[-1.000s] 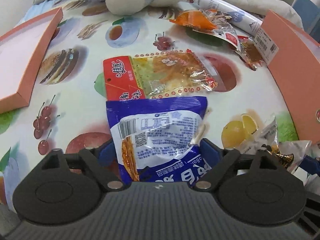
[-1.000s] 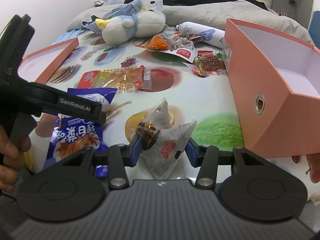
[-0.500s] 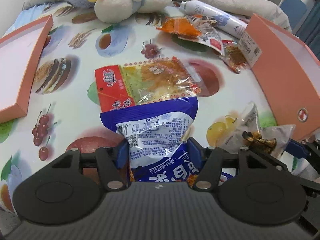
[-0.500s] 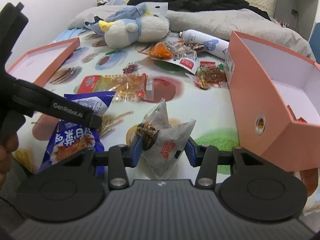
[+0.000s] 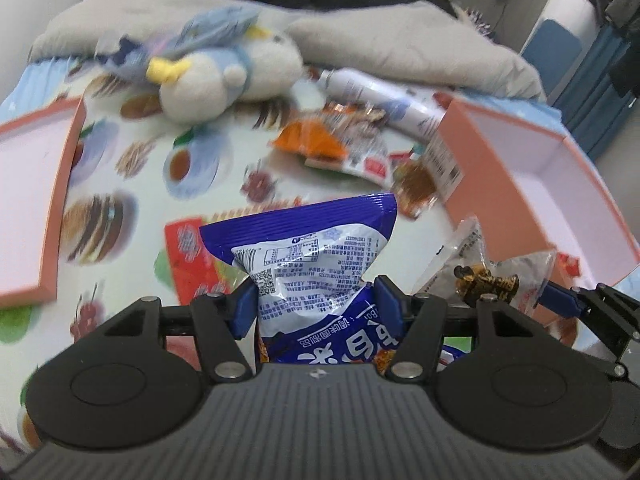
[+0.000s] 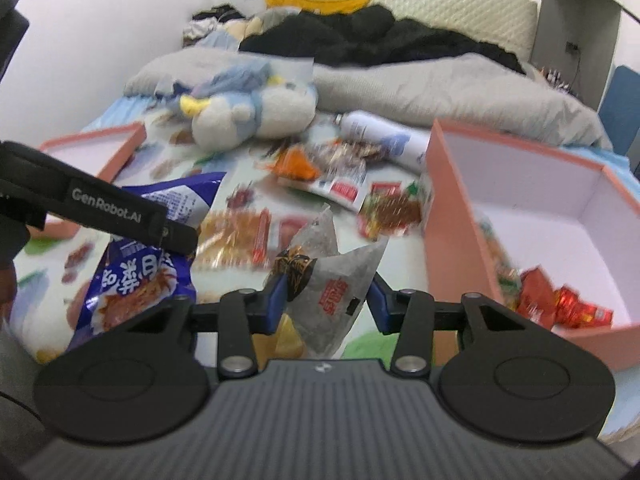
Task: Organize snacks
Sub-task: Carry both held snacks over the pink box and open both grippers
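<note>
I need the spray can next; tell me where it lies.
The white spray can lies on its side at the far end of the bedspread, between the plush toy and the pink box, behind loose snack packets.

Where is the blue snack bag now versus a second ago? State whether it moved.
Yes. The blue snack bag, clamped in the left gripper, has risen off the bedsheet: its top edge now covers the red-and-yellow packet that lay fully visible beyond it.
</note>
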Demonstrator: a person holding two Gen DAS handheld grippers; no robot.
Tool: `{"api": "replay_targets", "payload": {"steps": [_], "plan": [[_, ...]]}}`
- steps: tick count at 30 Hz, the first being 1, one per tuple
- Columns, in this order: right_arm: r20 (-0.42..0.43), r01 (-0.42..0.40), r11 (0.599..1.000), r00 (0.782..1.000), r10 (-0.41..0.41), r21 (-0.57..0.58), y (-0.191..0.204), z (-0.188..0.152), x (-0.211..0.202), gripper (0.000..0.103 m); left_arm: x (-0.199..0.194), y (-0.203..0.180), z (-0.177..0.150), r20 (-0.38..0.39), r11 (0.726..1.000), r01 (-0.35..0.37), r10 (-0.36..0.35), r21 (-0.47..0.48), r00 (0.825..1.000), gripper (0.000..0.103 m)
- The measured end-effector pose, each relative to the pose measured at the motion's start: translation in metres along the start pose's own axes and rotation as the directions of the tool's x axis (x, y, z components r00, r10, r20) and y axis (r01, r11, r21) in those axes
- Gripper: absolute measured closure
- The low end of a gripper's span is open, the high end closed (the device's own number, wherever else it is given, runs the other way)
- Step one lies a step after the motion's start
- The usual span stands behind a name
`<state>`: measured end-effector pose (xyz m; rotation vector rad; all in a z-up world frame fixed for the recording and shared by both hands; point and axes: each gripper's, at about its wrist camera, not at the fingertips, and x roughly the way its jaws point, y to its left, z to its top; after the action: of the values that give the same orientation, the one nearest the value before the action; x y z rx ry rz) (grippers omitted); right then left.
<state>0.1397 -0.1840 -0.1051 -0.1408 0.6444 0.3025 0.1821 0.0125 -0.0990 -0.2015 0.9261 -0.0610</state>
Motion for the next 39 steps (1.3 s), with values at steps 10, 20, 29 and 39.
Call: {"api": "replay_targets", "payload": {"steps": [10,20,29,39], "plan": [[0.118,0.047,0.998,0.992,-0.052,0.050,-0.036,0.055,-0.017,0.081,-0.029,-0.028,0.064,0.103,0.998,0.054,-0.055,0.013,0.993,0.037],[0.203,0.144,0.984,0.965,-0.164,0.107,-0.091,0.096,-0.032,0.083,-0.039,-0.082,0.112,0.146,0.988,0.124,-0.136,0.089,0.980,0.037],[0.227,0.268,0.951,0.927,-0.298,0.154,-0.149,0.128,-0.039,0.083,-0.018,-0.156,0.169,0.145,0.965,0.194,-0.221,0.177,0.964,0.037],[0.019,0.346,0.913,0.933,-0.358,0.214,-0.215,0.099,0.002,0.083,0.058,-0.226,0.181,-0.030,0.940,0.242,-0.242,0.241,0.970,0.037]]}}
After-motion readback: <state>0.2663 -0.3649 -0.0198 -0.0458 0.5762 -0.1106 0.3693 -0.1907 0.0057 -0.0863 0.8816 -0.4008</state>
